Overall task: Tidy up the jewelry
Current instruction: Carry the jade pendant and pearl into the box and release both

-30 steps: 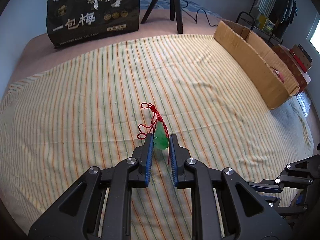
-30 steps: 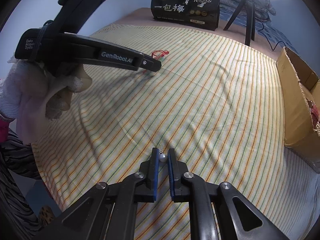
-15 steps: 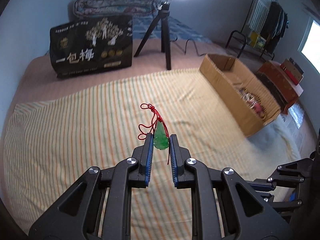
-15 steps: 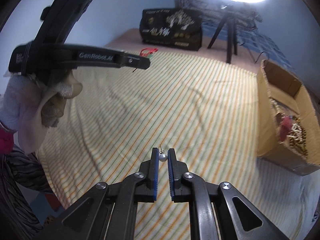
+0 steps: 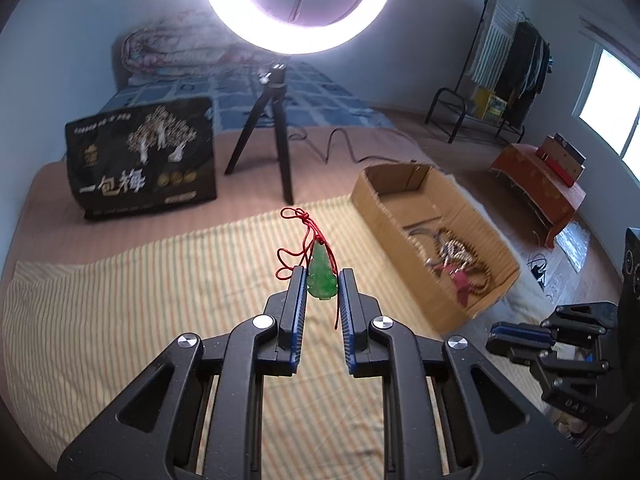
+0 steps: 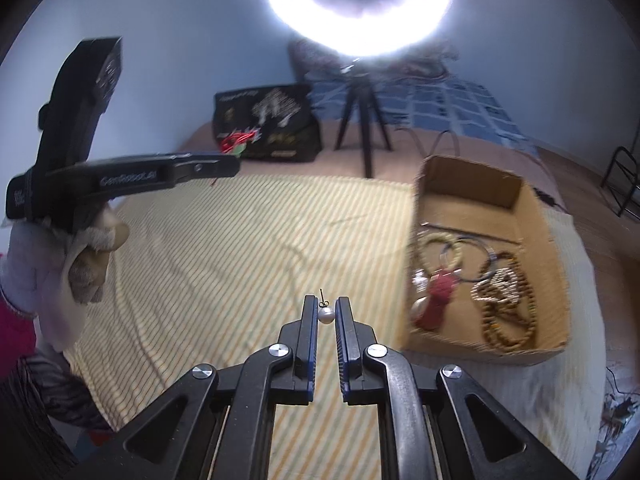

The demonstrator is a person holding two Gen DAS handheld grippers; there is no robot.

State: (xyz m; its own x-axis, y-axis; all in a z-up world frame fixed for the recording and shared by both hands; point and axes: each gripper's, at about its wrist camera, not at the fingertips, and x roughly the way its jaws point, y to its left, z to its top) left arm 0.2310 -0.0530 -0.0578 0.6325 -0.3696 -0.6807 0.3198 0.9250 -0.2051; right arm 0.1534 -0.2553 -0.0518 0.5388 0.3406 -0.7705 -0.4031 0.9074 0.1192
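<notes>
Left wrist view: left gripper (image 5: 322,280) raised above the striped bed (image 5: 120,300), pinching a green pendant (image 5: 320,278); right gripper (image 6: 326,312) level, clamping a pearl earring (image 6: 325,315).

Right gripper (image 6: 327,312): closed on a pearl earring (image 6: 325,314), held above the striped cloth (image 6: 224,248).
Left gripper (image 6: 236,165): seen at left, a red-corded green pendant (image 6: 237,145) clamped at its tip.
Cardboard box (image 6: 472,178): bead strands and bangles are contained.
</notes>
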